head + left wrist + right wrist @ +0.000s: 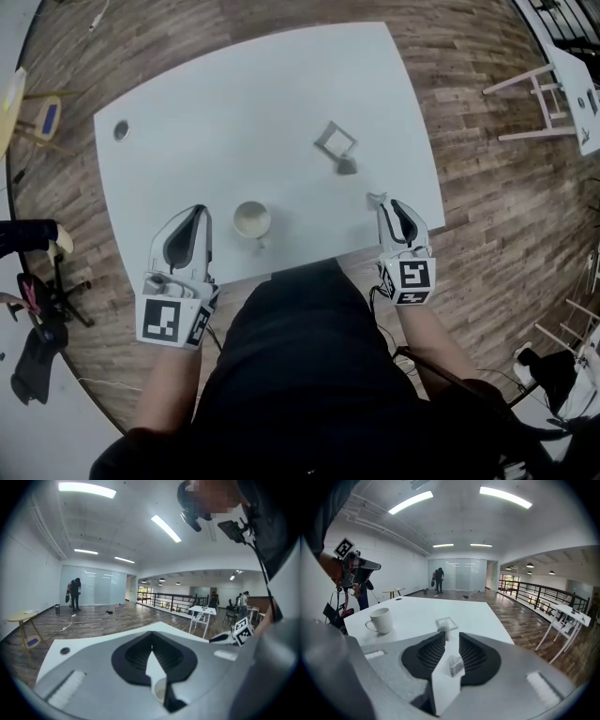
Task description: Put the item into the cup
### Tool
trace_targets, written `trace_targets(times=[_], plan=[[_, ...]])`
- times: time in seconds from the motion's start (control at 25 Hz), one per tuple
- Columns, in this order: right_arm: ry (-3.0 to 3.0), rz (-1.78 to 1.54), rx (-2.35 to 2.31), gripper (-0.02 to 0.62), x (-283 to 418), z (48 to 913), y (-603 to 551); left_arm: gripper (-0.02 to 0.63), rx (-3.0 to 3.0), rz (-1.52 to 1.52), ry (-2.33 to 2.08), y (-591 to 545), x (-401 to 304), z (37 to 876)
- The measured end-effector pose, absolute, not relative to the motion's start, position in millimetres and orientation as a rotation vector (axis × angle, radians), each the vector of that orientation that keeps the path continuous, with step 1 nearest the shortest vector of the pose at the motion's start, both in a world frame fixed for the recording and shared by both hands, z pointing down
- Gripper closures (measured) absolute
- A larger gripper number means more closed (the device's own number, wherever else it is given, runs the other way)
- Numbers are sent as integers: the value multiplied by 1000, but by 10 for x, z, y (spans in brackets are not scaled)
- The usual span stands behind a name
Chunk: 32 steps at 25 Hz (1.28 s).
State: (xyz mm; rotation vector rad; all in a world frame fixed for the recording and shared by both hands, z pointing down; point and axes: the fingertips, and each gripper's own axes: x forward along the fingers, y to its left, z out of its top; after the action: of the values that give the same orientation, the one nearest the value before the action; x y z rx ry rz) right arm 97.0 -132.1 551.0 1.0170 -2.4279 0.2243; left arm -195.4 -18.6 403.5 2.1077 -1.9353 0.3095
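The white cup [251, 220] stood on the desk [234, 103], close to the person's edge. Just left of the cup, the left hand-held gripper [199, 212] had its jaws pressed together on nothing. Right of the cup, the right hand-held gripper [450, 639] had its jaws spread, with a small clear block [455, 663] on the desk between them, not pinched. Beyond the cup, to its right, lay a square frame [336, 140] with a small grey piece [347, 166] just beside it.

Grey left hand-held gripper [197, 210], grey right hand-held gripper [381, 200], black clothing [281, 375]
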Motion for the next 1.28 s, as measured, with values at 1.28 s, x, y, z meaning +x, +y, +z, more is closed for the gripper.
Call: trace_targets(times=[1.28], plan=[[-2235, 282, 961, 550, 1026, 6164, -1362, 607, 1985, 377, -1922, -26, -1950, 4141]])
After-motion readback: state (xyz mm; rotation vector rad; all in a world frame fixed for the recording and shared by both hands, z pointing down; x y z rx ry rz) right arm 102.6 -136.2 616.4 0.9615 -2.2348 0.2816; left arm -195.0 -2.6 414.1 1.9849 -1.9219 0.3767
